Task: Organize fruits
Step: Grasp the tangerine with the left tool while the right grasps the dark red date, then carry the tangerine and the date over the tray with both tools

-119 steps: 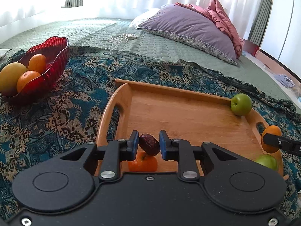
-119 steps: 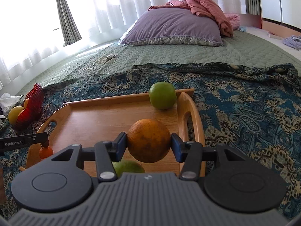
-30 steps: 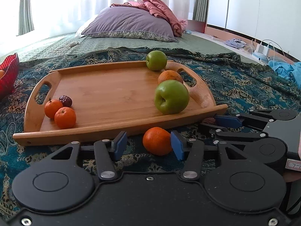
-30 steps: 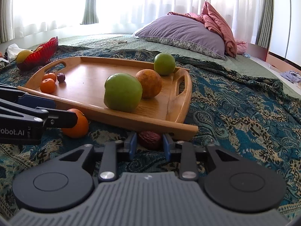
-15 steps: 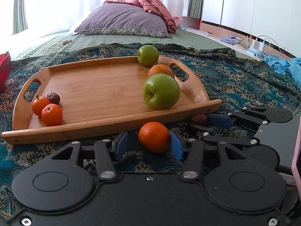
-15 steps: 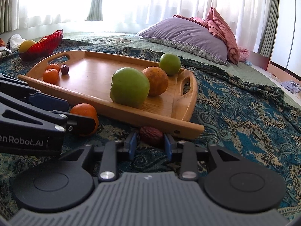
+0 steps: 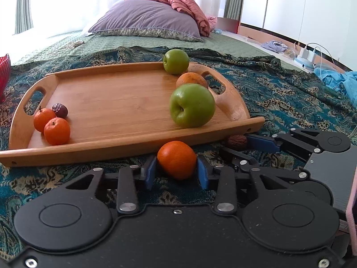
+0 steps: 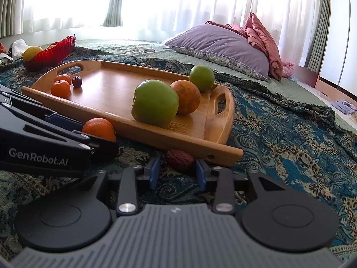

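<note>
A mandarin [image 7: 177,159] lies on the patterned cloth just before the wooden tray [image 7: 133,149]. My left gripper [image 7: 177,172] is closing, and both blue pads touch the mandarin's sides. To its right a wrinkled dark red date [image 8: 179,159] rests on the cloth by the tray's corner. My right gripper [image 8: 177,173] straddles the date with its jaws opening and a gap at the left pad. On the tray sit a large green apple [image 7: 191,105], an orange [image 7: 191,79], a smaller green apple [image 7: 176,61], two mandarins [image 7: 57,130] and another date [image 7: 60,109].
A red glass bowl [image 8: 51,52] holding fruit stands beyond the tray's far left end. A purple pillow [image 7: 145,22] and pink bedding lie at the back of the bed. Blue clothing [image 7: 341,82] and a charger lie on the floor at the right.
The left pads have closed in from a wide stance until they touch the mandarin. The right pads have spread away from the date, which stays on the cloth. Neither hand has shifted much.
</note>
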Tool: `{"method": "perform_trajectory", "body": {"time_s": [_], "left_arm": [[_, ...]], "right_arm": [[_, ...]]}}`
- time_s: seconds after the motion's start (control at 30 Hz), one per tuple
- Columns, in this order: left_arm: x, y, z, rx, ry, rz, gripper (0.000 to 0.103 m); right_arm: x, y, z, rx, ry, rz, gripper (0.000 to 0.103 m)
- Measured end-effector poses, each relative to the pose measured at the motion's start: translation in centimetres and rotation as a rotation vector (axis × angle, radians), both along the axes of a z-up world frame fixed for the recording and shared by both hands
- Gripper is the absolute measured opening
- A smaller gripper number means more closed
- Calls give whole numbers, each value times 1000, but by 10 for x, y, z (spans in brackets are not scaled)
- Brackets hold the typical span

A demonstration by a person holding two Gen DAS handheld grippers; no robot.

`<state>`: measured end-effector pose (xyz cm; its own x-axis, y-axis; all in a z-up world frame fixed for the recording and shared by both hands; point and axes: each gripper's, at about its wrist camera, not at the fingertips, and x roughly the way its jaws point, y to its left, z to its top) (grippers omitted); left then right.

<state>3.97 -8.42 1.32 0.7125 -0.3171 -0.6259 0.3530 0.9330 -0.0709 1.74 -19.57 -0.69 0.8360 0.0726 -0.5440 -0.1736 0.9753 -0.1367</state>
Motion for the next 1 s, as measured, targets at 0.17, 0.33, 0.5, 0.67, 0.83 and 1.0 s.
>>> {"method": "perform_trajectory", "body": {"time_s": [0.17, 0.33, 0.5, 0.67, 0.83, 1.0], "left_arm": [[-4, 1, 2, 17, -16, 10, 36], [-9, 7, 12, 26, -49, 31, 36], [-9, 19, 22, 21, -75, 66, 36], [-6, 29, 26, 29, -83, 95, 36], [1, 38, 29, 37, -96, 125, 36], [17, 48, 31, 19, -81, 165, 36]], "right_arm": [[0, 0, 1, 1, 0, 0, 49], [-3, 3, 2, -18, -23, -1, 49], [-9, 10, 7, -78, -68, -10, 34], [-14, 19, 12, -138, -108, -14, 32], [-18, 12, 29, -45, -139, -30, 32], [-2, 11, 35, -61, -150, -62, 32]]}}
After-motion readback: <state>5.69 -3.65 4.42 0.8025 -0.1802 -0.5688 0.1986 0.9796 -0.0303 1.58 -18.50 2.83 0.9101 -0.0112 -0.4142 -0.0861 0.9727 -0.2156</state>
